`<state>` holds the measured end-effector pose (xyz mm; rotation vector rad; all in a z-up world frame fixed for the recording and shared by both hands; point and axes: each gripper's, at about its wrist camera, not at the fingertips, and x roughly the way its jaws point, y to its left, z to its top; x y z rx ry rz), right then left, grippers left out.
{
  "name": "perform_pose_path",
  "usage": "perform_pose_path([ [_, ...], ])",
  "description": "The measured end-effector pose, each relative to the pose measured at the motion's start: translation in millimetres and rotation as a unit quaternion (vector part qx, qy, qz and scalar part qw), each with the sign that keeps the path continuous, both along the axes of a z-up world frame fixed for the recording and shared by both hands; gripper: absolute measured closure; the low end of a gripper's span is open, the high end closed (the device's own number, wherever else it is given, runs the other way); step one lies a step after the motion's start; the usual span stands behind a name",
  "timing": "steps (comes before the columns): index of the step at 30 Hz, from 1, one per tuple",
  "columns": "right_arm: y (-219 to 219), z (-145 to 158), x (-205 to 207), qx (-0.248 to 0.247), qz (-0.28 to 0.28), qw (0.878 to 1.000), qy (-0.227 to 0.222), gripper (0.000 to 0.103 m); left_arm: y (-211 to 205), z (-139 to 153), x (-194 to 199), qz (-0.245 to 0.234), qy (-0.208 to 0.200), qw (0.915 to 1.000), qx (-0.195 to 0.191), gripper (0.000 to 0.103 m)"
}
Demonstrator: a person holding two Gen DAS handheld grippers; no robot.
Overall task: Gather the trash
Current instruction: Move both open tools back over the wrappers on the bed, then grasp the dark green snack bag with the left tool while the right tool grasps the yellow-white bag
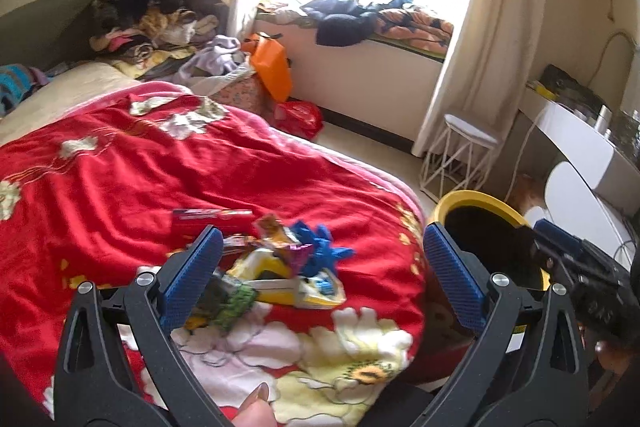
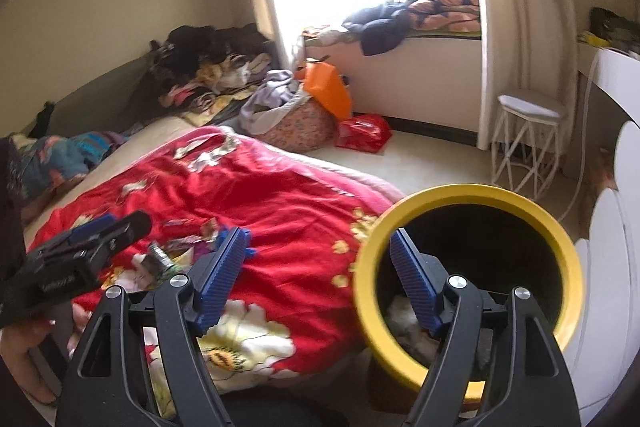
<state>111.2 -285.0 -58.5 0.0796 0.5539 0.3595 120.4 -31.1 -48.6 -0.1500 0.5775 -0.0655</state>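
Note:
A heap of wrappers and packets [image 1: 276, 267] lies on the red flowered blanket [image 1: 140, 167] near the bed's foot; it also shows in the right wrist view [image 2: 180, 247]. A red flat box [image 1: 212, 217] lies just behind it, and a blue glove-like piece [image 1: 324, 247] at its right. My left gripper [image 1: 320, 259] is open and empty, just above the heap. A yellow-rimmed bin [image 2: 468, 283] stands beside the bed with white trash inside [image 2: 404, 315]. My right gripper [image 2: 320, 259] is open and empty, its right finger over the bin's rim.
Piled clothes [image 1: 152, 7] lie at the bed's head. A laundry basket [image 2: 296, 123], an orange bag [image 1: 272, 67] and a red bag [image 1: 300, 115] sit on the floor. A white wire stool [image 2: 528, 139] and white desk [image 1: 580, 147] stand at right.

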Motion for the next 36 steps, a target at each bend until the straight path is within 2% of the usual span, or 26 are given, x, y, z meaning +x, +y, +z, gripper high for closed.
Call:
perform_pose_path([
  [9,51,-4,-4,-0.032,0.066,0.997,0.001,0.031,40,1,-3,0.050,-0.003,0.9986,-0.016,0.011],
  [17,95,-20,-11,-0.051,0.122,0.991,0.022,0.031,79,0,-1,0.103,0.006,0.9941,-0.031,0.011],
  [25,122,-32,-3,-0.077,0.143,0.986,0.037,0.031,113,-17,0,0.146,0.031,0.9880,-0.039,0.011],
  [30,130,-45,6,-0.100,0.149,0.982,0.050,0.031,126,-29,0,0.156,0.049,0.9852,-0.051,0.011],
  [36,143,-62,23,-0.131,0.160,0.976,0.067,0.048,134,-52,5,0.155,0.087,0.9785,-0.104,0.011],
])
